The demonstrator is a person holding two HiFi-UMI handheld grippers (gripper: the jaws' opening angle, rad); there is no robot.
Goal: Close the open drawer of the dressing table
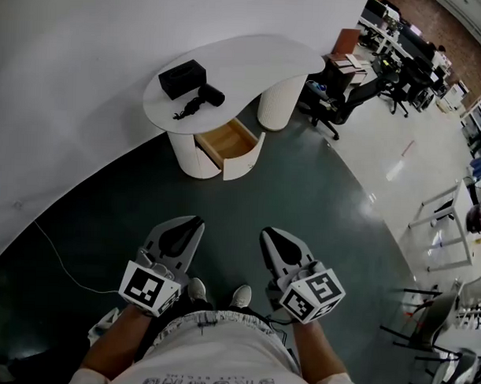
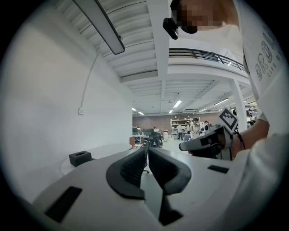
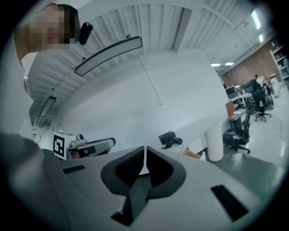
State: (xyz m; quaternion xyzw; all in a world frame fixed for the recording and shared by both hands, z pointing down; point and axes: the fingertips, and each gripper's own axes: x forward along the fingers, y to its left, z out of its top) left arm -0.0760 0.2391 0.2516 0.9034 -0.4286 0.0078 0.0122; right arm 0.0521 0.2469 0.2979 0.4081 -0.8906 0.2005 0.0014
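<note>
The white dressing table (image 1: 253,58) stands by the curved wall, some way ahead of me. Its wooden drawer (image 1: 226,142) is pulled out toward the floor space, white front (image 1: 248,158) facing me. On the tabletop lie a black box (image 1: 181,77) and a black hair dryer (image 1: 203,101). My left gripper (image 1: 194,223) and right gripper (image 1: 269,232) hover side by side above my shoes, far short of the drawer. The left gripper (image 2: 147,147) has its tips together and holds nothing. The right gripper (image 3: 144,150) shows a hairline gap with nothing in it; the drawer (image 3: 192,154) peeks beyond it.
Black office chairs (image 1: 346,100) and desks crowd the area right of the table. A white metal frame (image 1: 452,226) and more chairs stand at the far right. A thin cable (image 1: 57,260) runs over the dark floor on the left, along the wall.
</note>
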